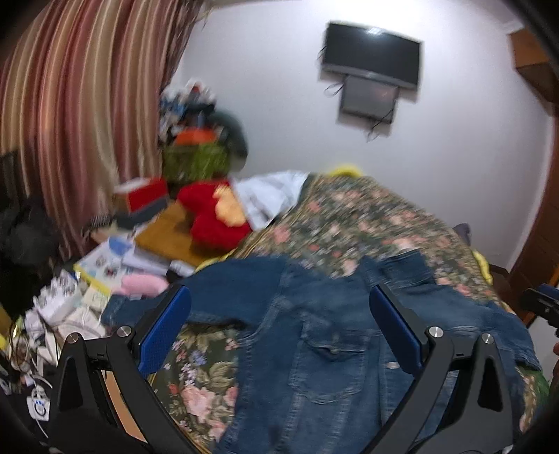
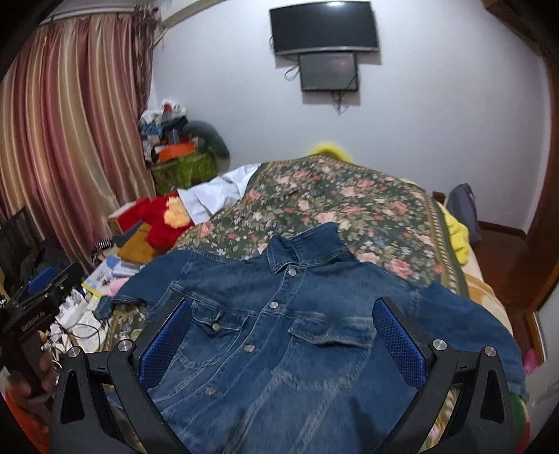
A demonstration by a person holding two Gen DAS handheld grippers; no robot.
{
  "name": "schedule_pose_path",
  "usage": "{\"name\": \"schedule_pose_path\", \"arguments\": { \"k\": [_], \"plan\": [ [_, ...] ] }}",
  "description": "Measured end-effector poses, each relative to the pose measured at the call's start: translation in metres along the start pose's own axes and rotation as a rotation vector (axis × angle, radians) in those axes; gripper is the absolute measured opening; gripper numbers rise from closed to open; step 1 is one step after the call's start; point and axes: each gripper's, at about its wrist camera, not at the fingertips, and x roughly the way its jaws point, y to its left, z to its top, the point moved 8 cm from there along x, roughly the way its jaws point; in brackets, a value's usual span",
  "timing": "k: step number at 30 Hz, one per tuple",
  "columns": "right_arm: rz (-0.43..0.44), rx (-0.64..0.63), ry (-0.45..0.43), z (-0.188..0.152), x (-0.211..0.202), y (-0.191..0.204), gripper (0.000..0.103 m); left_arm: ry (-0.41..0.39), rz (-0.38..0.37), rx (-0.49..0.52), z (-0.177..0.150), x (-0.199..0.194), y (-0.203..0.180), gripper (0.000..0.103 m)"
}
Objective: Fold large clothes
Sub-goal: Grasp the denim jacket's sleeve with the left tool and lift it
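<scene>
Looking along the left gripper [image 1: 279, 331], its blue-padded fingers [image 1: 164, 331] stand wide apart with nothing between them, poised above a denim jacket [image 1: 314, 331]. The jacket lies spread on a bed with a floral cover [image 1: 367, 216], filling the picture from the centre down to 6 o'clock. This view is blurred. At 9 o'clock a striped curtain [image 1: 70, 104] hangs; at 10 o'clock a red plush toy [image 1: 209, 216] sits beside the bed, with boxes and papers [image 1: 104, 262] cluttered towards 8 o'clock. A dark screen [image 1: 372, 52] is on the wall at 1 o'clock. At 3 o'clock, the tip of the other tool shows at the edge.

From the right gripper [image 2: 281, 338], the fingers [image 2: 398, 338] are likewise spread wide and empty over the same jacket [image 2: 279, 314], which lies front up, buttoned, collar towards 12 o'clock, one sleeve reaching to 9 o'clock and the other to 3 o'clock. The floral cover [image 2: 349, 195] stretches beyond it. At 8 o'clock the left gripper [image 2: 38, 300] is seen, gripped by a hand [image 2: 42, 370]; whether it is open cannot be told from here. The screen [image 2: 323, 28] hangs at 12 o'clock, the curtain [image 2: 70, 139] at 10 o'clock.
</scene>
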Motion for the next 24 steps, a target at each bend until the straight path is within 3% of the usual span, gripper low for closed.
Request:
{"name": "schedule_pose_path", "arguments": {
  "k": [7,13,19,22,24],
  "plan": [
    [0.042,-0.086,0.171,0.004,0.101,0.014,0.103,0.279,0.102,-0.204,-0.038,0.103,0.087,0.103],
    [0.047,-0.169,0.373,-0.024,0.183,0.024,0.103,0.456,0.018,-0.416,-0.077,0.157,0.123,0.096],
    [0.101,-0.152,0.567,-0.063,0.235,0.030,0.103,0.525,-0.045,-0.550,-0.091,0.190,0.134,0.072],
    [0.130,-0.113,0.641,-0.080,0.249,0.033,0.103,0.515,0.000,-0.559,-0.087,0.203,0.143,0.060],
    [0.145,-0.105,0.685,-0.090,0.254,0.035,0.103,0.470,0.086,-0.492,-0.076,0.207,0.148,0.037]
  ]
}}
